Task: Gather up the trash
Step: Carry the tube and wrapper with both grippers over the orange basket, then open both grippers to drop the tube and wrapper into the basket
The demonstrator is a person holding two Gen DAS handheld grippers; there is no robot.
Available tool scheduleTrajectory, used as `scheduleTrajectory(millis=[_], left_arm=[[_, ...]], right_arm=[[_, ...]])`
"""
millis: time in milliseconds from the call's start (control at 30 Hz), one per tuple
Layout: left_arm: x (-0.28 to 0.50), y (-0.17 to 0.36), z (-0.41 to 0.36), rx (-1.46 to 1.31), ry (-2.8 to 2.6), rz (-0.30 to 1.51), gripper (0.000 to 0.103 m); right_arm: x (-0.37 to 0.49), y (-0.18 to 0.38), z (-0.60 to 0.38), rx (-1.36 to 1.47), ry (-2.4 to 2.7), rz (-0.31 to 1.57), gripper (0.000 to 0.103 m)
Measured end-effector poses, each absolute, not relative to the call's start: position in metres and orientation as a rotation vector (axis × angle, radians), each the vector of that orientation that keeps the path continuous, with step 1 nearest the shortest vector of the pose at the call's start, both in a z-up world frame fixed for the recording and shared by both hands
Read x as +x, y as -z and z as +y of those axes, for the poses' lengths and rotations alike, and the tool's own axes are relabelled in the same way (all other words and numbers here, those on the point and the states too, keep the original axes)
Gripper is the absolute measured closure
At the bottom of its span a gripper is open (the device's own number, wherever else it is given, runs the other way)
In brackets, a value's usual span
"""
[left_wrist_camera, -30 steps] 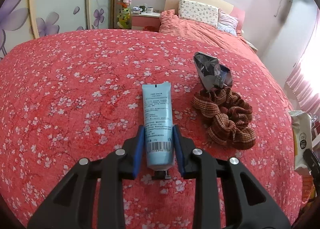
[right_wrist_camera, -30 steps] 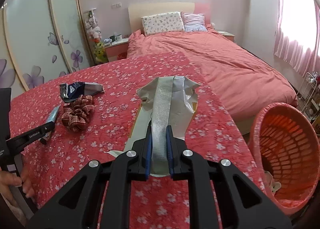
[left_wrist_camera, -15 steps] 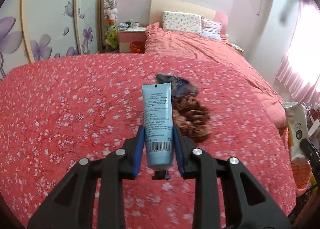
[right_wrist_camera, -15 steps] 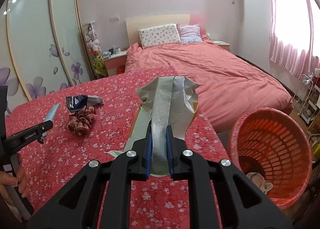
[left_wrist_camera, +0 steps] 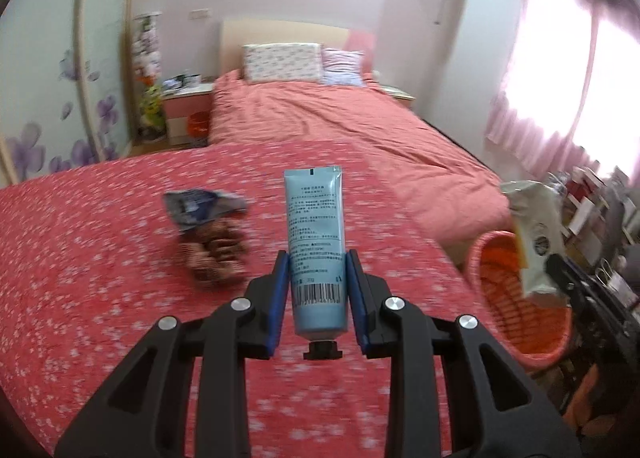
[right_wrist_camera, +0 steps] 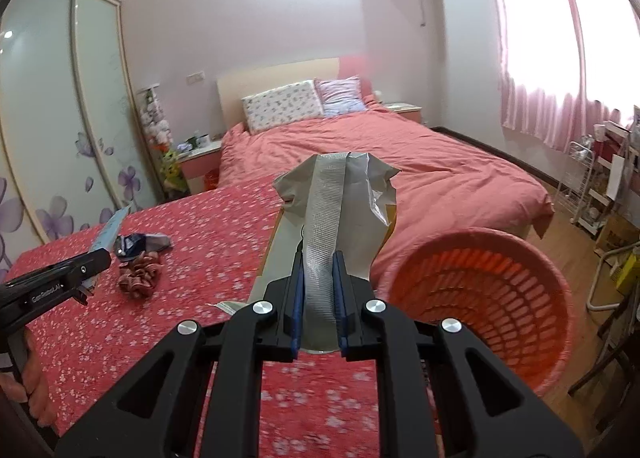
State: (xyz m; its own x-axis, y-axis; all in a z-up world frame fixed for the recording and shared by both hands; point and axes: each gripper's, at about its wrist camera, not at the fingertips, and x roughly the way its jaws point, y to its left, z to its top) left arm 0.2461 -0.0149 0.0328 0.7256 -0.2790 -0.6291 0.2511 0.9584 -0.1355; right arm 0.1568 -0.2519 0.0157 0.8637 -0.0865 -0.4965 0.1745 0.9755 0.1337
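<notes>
Carrying step: left hand-held gripper [left_wrist_camera: 318, 290] clamped on blue tube [left_wrist_camera: 315, 242], right hand-held gripper [right_wrist_camera: 318, 290] clamped on silver wrapper [right_wrist_camera: 340, 210]. Next: over orange basket [right_wrist_camera: 480, 298], then release.

A smooth plastic tube [left_wrist_camera: 316, 242], a crinkled foil-lined wrapper [right_wrist_camera: 340, 218], a perforated plastic basket [right_wrist_camera: 480, 298], and probably a cloth scrunchie [left_wrist_camera: 214, 254].

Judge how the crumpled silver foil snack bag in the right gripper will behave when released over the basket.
The crumpled silver foil snack bag looks empty and creased, so probably light and slow to fall. It stands above the right gripper, so fairly stiff. It may catch on the orange plastic basket rim.
</notes>
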Motion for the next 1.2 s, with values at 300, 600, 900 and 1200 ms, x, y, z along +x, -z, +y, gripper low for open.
scheduleTrajectory(millis=[300,600,900,1200], left_arm=[[0.224,-0.039,-0.090,-0.012,0.467,0.697,0.075],[0.210,-0.032,-0.157,0.002,0.610,0.718,0.075],[0.207,-0.011,-0.213,0.021,0.726,0.761,0.075],[0.212,0.008,-0.253,0.046,0.781,0.798,0.075]], right_arm=[[0.134,-0.015,-0.296,0.231,0.226,0.479,0.089],[0.113,-0.010,-0.342,0.280,0.316,0.454,0.089],[0.108,0.000,-0.371,0.329,0.374,0.454,0.089],[0.108,0.011,-0.390,0.369,0.393,0.468,0.089]])
